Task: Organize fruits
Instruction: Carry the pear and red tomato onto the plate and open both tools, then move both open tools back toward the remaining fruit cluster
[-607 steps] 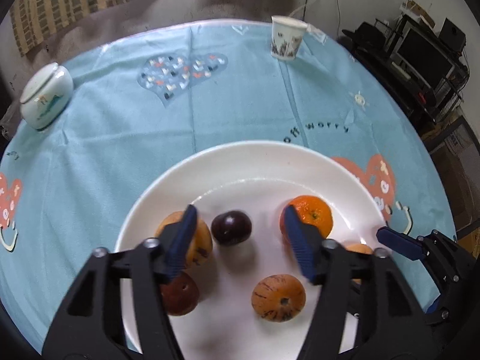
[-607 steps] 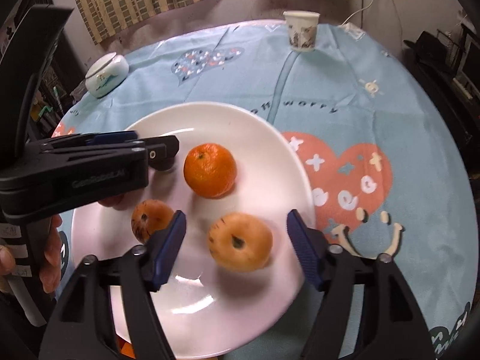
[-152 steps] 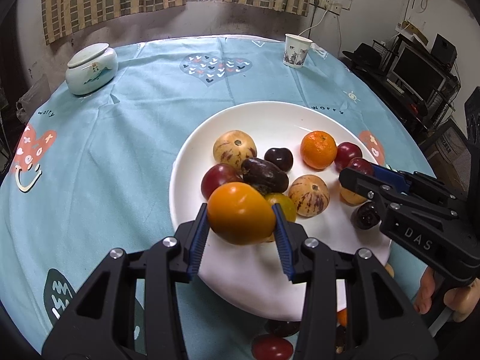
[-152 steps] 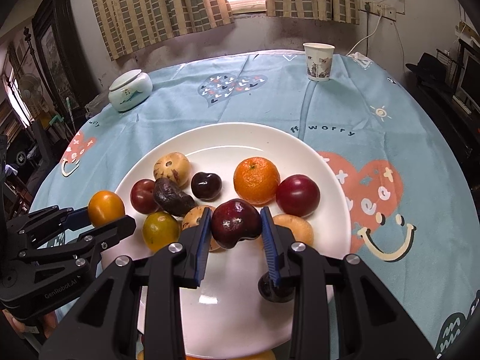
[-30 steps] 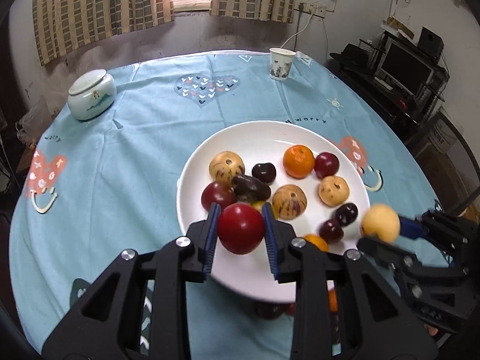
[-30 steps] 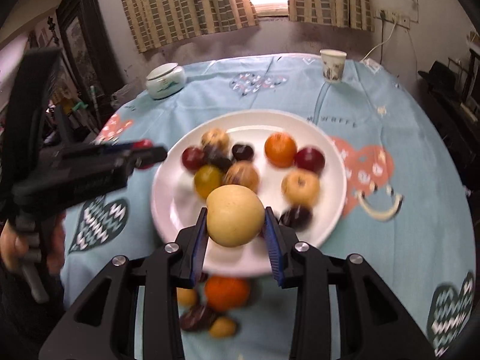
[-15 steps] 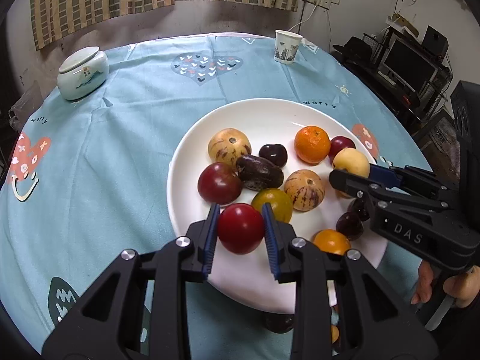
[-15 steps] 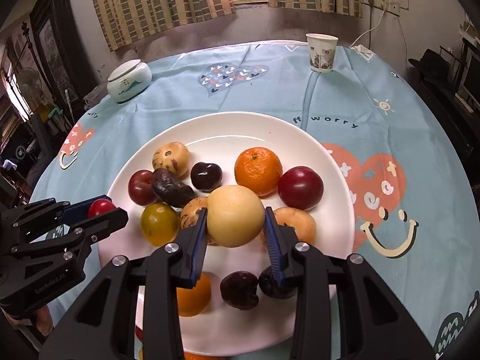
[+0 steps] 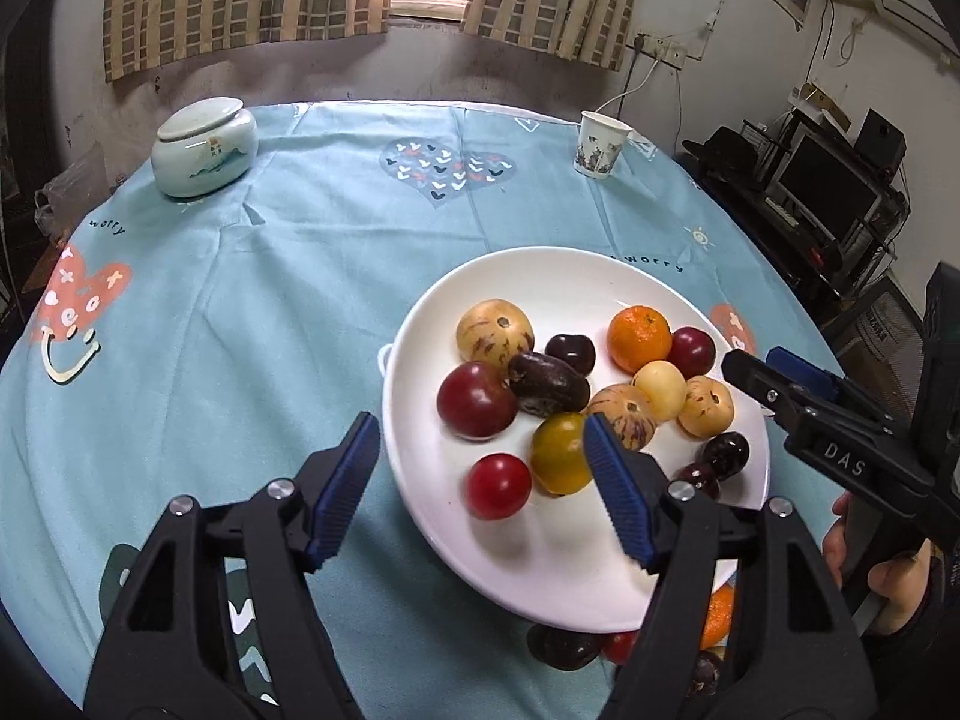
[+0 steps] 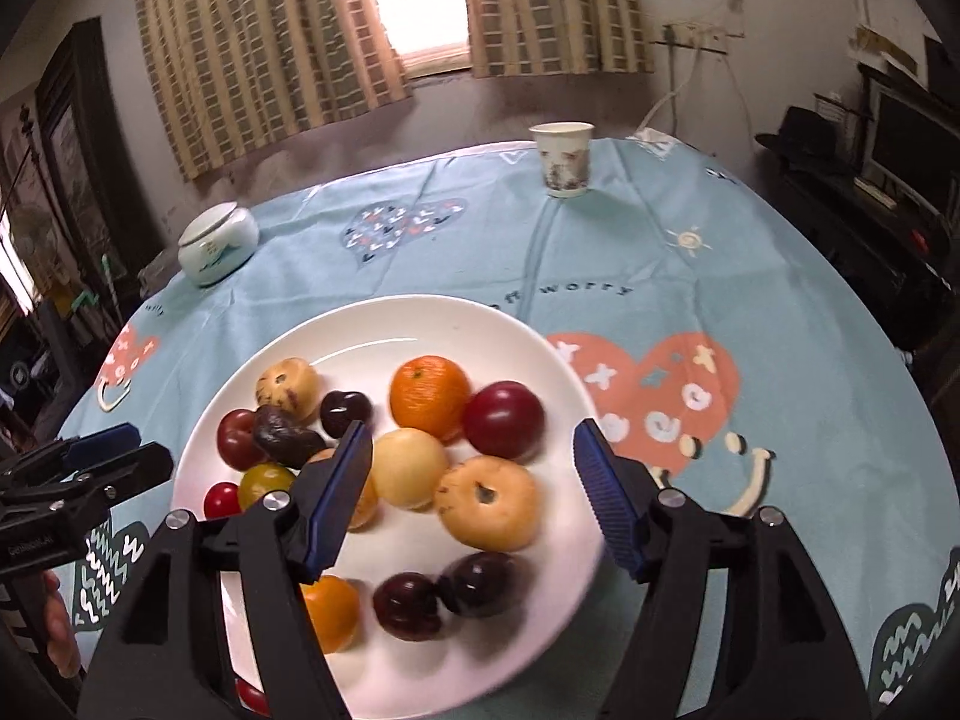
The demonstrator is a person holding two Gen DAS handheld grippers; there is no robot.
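Blue worktop (image 9: 252, 312), white plate (image 9: 540, 276) of fruit | left gripper (image 9: 480, 480): jaws just opened wide, red tomato (image 9: 499, 485) lies loose between | right gripper (image 10: 471, 495): jaws just opened wide, yellow fruit (image 10: 408, 467) let go

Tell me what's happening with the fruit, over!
Both claws just opened, empty. Red tomato and pale yellow fruit now sit on the white plate. More fruit waits below the plate's near edge.

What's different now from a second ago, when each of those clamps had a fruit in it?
Both have just opened and let go. The left hand-held gripper dropped its red tomato onto the white plate; the right hand-held gripper released the pale yellow fruit among the others. The paper cup and lidded jar stayed put.
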